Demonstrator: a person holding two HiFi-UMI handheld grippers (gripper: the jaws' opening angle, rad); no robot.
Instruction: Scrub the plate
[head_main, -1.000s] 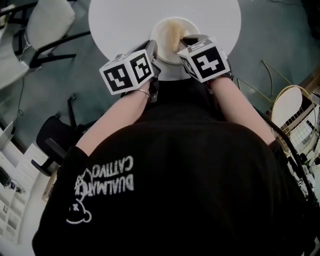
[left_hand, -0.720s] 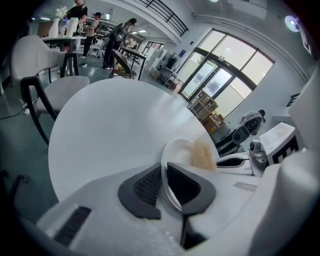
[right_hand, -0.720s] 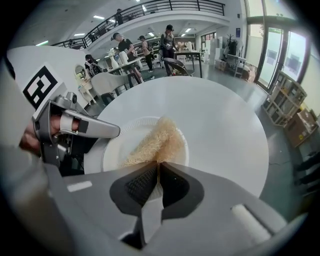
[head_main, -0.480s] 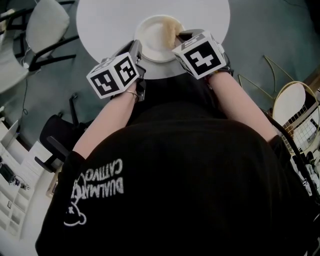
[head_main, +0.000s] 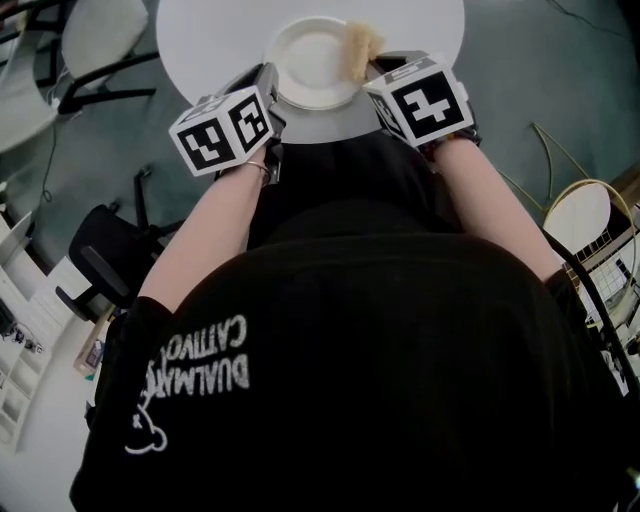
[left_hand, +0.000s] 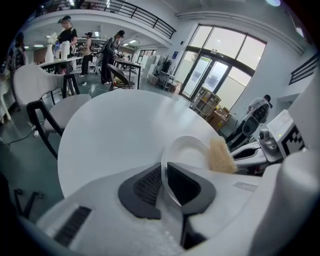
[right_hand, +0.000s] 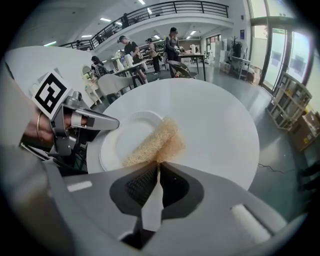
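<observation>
A white plate (head_main: 312, 62) lies near the front edge of a round white table (head_main: 200, 40). My left gripper (left_hand: 164, 175) is shut on the plate's (left_hand: 187, 150) near-left rim, which passes between its dark pads. My right gripper (right_hand: 158, 167) is shut on a tan fibrous scrub sponge (right_hand: 155, 142). The sponge (head_main: 358, 50) rests on the plate's right rim, partly over the table. In the right gripper view the plate (right_hand: 122, 140) lies left of the sponge, with the left gripper's fingers (right_hand: 95, 121) on its edge.
A light chair (head_main: 95, 40) stands left of the table. At the far right of the floor there is a small round gold-rimmed table (head_main: 580, 210). Several people stand at tables in the background (right_hand: 132, 52). The person's black shirt hides the table's near edge.
The right gripper has drawn the sponge from the plate's middle out to its right rim. The left gripper has kept its hold on the plate's rim.
</observation>
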